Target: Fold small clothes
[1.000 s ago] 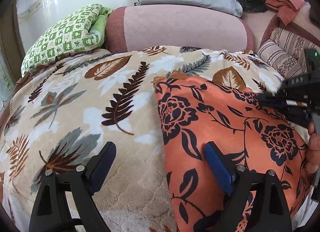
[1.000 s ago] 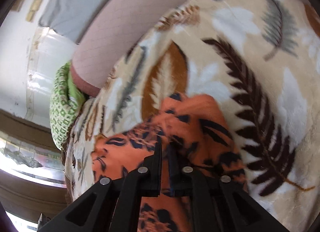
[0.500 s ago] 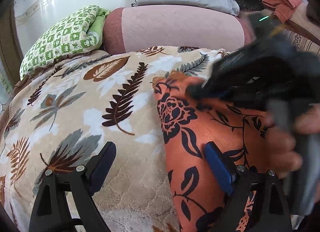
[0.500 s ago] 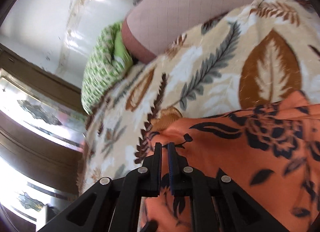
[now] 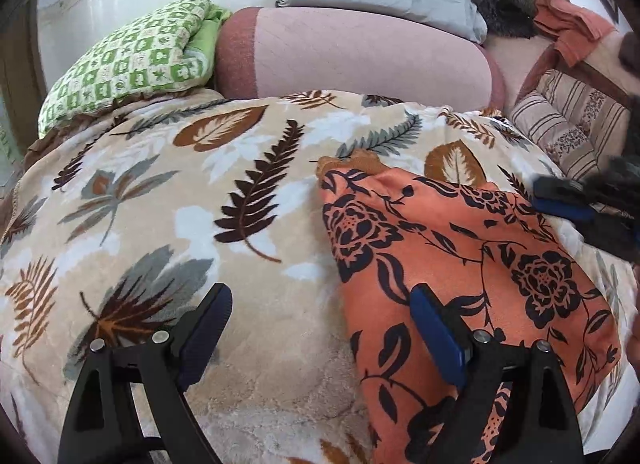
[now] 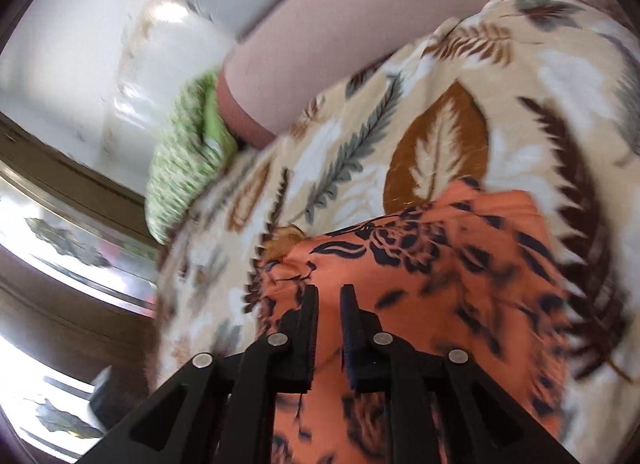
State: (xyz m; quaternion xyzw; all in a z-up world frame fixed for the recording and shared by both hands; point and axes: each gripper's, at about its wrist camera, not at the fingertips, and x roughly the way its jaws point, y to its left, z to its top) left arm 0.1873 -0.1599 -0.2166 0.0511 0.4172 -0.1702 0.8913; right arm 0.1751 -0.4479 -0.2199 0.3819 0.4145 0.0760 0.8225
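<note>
Left wrist view showed us the orange floral garment (image 5: 460,260) lying on the leaf-patterned blanket (image 5: 160,203), folded into a rough rectangle on the right half of the bed, with its mustard-coloured trim at the far corner. Our left gripper (image 5: 320,328) hovered low over the garment's near left edge with its fingers spread wide, one pad above bare blanket and the other above orange cloth, gripping nothing. Our right gripper (image 5: 576,203) appeared at the right border of that view, blurred, near the garment's far right corner.

From the right wrist camera, the right gripper (image 6: 329,330) had its fingers drawn nearly together with only a narrow slot between them. We saw orange cloth through that slot and behind it, but we could not tell whether any fabric was pinched there; the picture was smeared by motion.

We judged the risks as follows. If the right fingers held only a top layer, a pull would peel the fold open rather than carry it. The plush blanket might also catch in the left fingers when they close on the edge, dragging the bedding with the garment. A green checked pillow (image 5: 128,67) and a pink bolster (image 5: 352,55) sat well apart from the work.
</note>
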